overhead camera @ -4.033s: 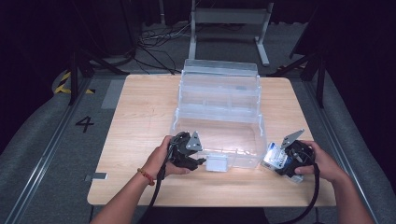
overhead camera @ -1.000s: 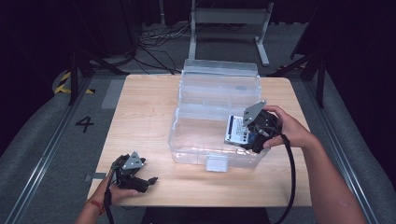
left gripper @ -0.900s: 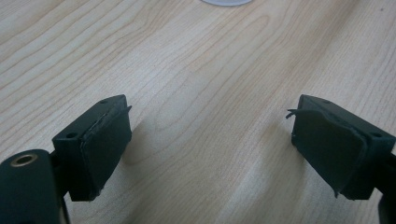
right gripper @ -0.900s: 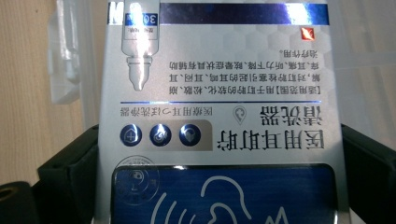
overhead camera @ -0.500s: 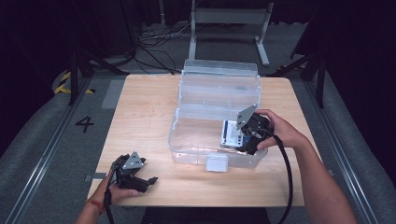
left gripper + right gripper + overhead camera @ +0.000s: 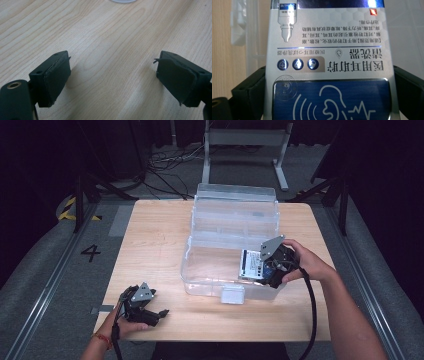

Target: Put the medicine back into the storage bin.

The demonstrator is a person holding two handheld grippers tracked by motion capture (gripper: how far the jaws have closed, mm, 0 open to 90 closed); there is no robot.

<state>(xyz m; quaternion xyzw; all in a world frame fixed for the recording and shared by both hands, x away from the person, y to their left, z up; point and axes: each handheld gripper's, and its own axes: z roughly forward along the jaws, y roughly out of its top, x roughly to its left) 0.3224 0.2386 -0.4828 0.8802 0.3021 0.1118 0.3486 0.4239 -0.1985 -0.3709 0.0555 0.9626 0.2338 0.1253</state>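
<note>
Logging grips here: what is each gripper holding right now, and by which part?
The right gripper clamps a small printed box by its two side faces; the left gripper is open, holding nothing.

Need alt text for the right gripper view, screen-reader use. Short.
A silver and blue carton with upside-down Chinese print and a dropper-bottle drawing is clamped between the right tongs, whose black jaws press its two sides. Behind it are clear plastic bin walls and a strip of wooden table at left.
</note>
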